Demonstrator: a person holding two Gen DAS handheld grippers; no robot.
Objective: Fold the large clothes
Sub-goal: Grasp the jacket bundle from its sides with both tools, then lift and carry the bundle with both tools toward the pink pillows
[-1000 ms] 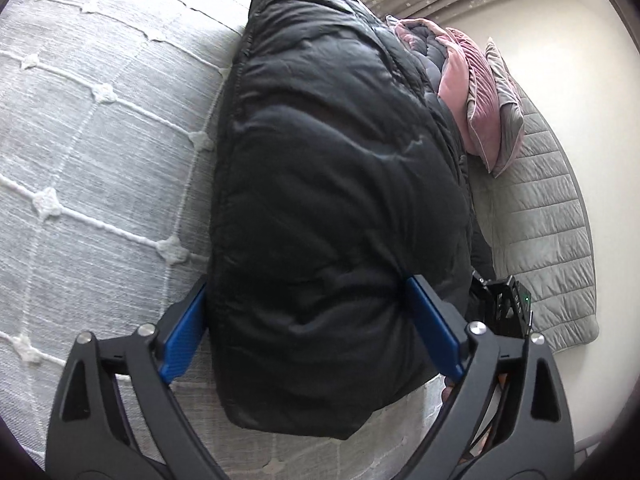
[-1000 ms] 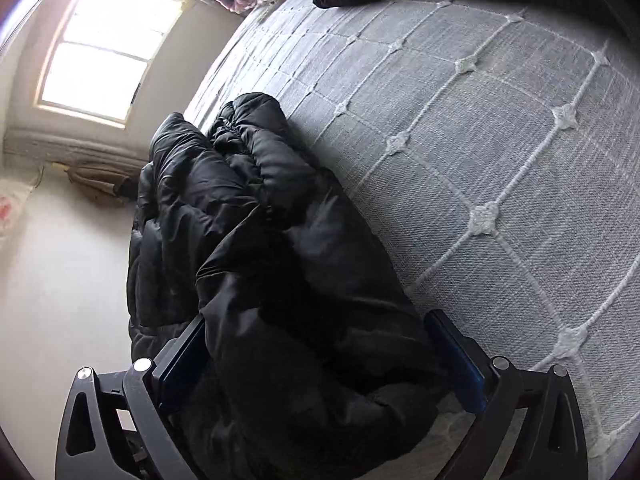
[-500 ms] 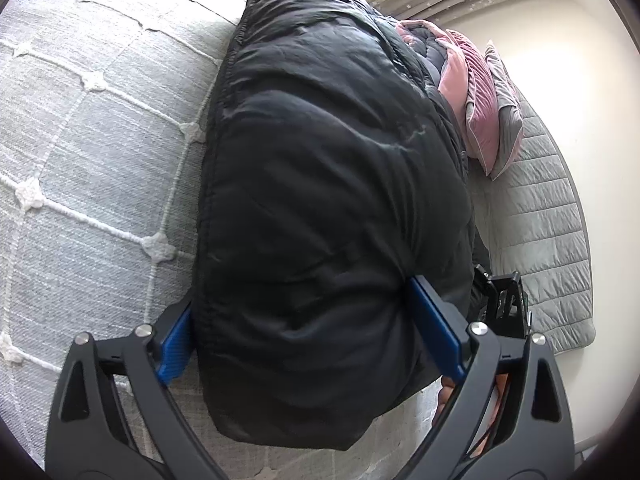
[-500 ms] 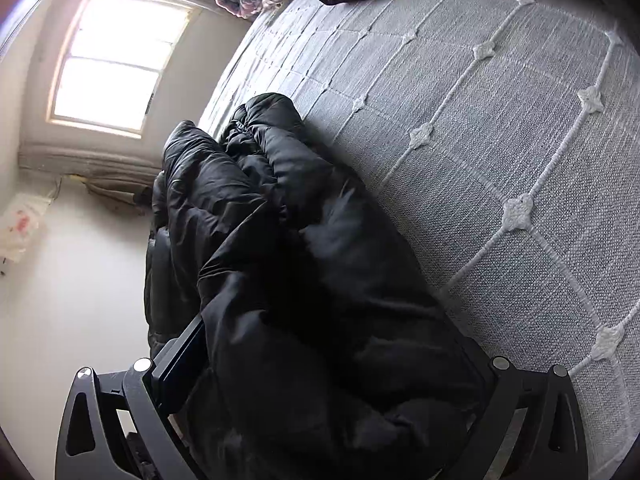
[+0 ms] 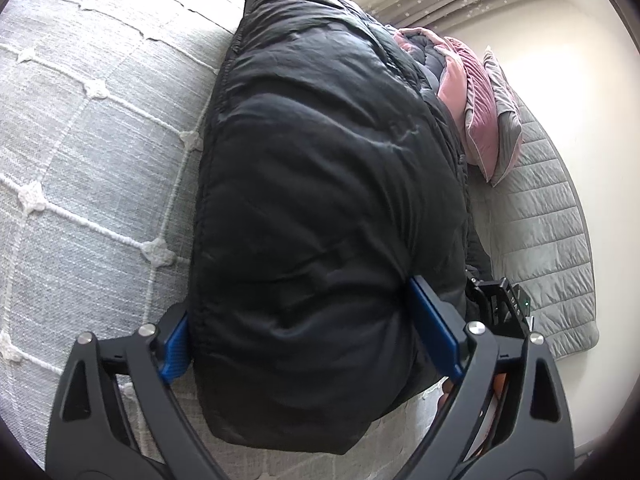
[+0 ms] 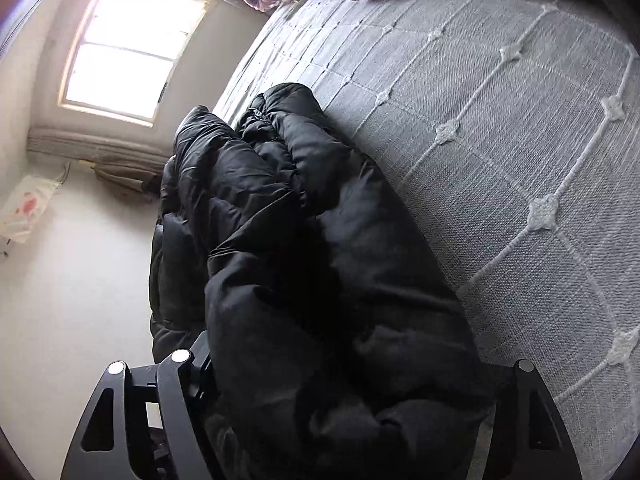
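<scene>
A folded black puffer jacket (image 5: pixel 320 200) lies on the grey bed cover (image 5: pixel 80 160). My left gripper (image 5: pixel 298 300) grips its near end, and the blue pads (image 5: pixel 436 328) press into both sides. In the right wrist view a crumpled black padded garment (image 6: pixel 320 260) hangs over the bed's edge. I cannot tell whether it is the same piece. My right gripper (image 6: pixel 352 352) is closing on it. The fabric bulges between the jaws and hides both pads.
Pink and grey pillows (image 5: pixel 476 120) and a grey quilted mat (image 5: pixel 540 240) lie beyond the jacket. A black device with a green light (image 5: pixel 508 304) sits by my left gripper's right finger. The pale floor (image 6: pixel 80 280) and a window (image 6: pixel 124 52) are left of the bed.
My right gripper has pushed deeper into the black garment and its jaws have narrowed; the blue pads are now buried in fabric. The left gripper has kept its hold.
</scene>
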